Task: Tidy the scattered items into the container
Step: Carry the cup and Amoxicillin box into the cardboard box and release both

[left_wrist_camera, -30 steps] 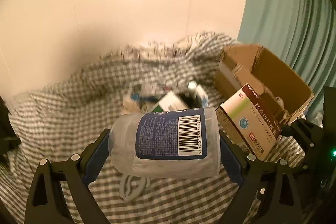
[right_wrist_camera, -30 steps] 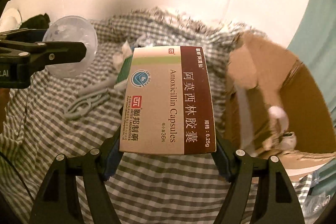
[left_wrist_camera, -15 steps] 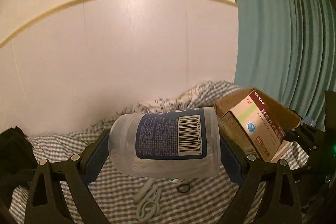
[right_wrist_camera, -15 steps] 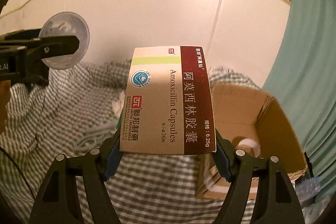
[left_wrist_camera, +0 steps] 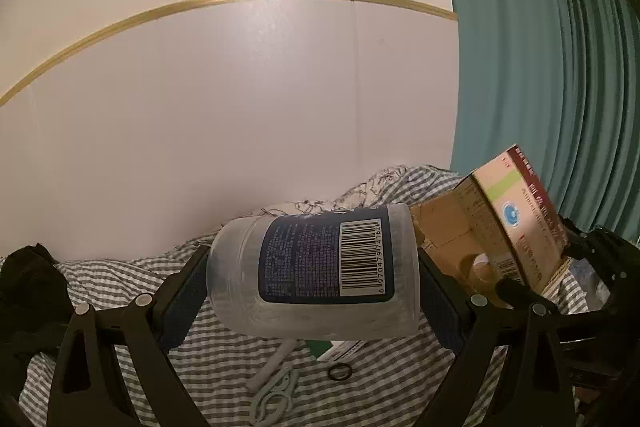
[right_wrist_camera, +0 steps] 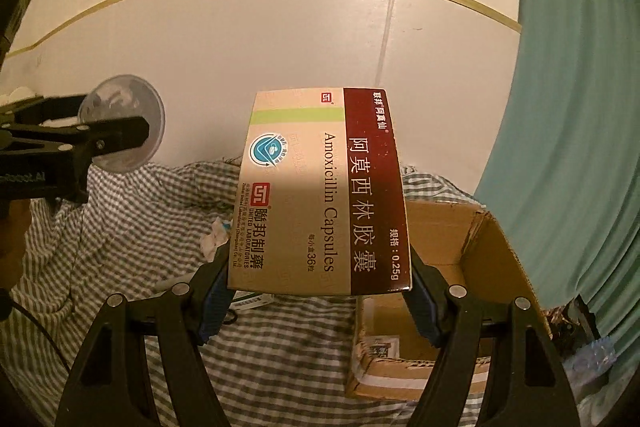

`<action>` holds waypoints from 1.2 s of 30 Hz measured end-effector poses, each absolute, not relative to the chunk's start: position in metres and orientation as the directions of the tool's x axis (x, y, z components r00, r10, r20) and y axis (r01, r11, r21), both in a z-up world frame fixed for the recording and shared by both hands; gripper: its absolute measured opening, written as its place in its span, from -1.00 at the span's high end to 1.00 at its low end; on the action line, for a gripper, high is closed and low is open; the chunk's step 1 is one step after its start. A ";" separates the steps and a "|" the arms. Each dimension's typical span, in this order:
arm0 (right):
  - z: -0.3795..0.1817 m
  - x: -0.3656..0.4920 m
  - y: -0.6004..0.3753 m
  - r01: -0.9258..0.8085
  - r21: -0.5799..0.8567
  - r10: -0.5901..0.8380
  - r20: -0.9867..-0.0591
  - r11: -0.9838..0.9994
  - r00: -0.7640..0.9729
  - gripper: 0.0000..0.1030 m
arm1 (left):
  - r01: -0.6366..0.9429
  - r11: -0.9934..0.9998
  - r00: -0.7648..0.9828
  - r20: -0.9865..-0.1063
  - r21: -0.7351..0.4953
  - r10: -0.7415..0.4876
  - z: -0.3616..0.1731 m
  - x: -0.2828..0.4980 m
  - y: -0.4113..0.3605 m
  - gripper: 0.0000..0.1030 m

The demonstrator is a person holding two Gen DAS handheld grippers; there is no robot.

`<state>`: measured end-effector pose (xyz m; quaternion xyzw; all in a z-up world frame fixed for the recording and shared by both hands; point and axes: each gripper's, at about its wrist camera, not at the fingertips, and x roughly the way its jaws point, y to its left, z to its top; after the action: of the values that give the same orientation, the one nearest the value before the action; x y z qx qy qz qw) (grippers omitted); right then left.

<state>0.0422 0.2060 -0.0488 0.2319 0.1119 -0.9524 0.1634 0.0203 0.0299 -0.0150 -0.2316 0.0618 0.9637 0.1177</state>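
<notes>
Slippage is the main risk: left gripper (left_wrist_camera: 312, 303) jaws clamp the round bottle (left_wrist_camera: 316, 271), right gripper (right_wrist_camera: 320, 291) jaws clamp the medicine box (right_wrist_camera: 320, 195), both raised short of the cardboard box (right_wrist_camera: 472, 291); a loosened grip drops either onto the bed.

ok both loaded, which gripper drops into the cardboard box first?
Right. The right gripper holds the amoxicillin box right beside the open cardboard box. The left gripper, holding the bottle, sits farther out.

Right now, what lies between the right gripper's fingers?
In the right wrist view, an amoxicillin capsule box sits clamped between the right gripper's fingers, nothing else.
</notes>
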 end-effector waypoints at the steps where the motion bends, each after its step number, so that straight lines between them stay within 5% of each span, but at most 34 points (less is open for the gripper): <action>1: -0.048 0.042 0.209 0.356 -0.138 -0.255 -0.474 -0.924 -0.843 -0.43 | -0.257 -0.964 -0.864 -0.462 0.064 0.200 -0.015 0.019 0.033 -0.87; 36: -0.081 -0.050 0.363 0.104 -0.096 -0.037 -0.531 -0.990 -0.847 -0.43 | -0.536 -0.844 -0.715 -0.553 0.041 0.427 -0.074 -0.053 0.210 -0.86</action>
<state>-0.0505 0.3631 -0.0812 0.2744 0.0607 -0.9590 0.0369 -0.0534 0.2101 -0.0738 -0.2721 0.0997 0.9207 0.2613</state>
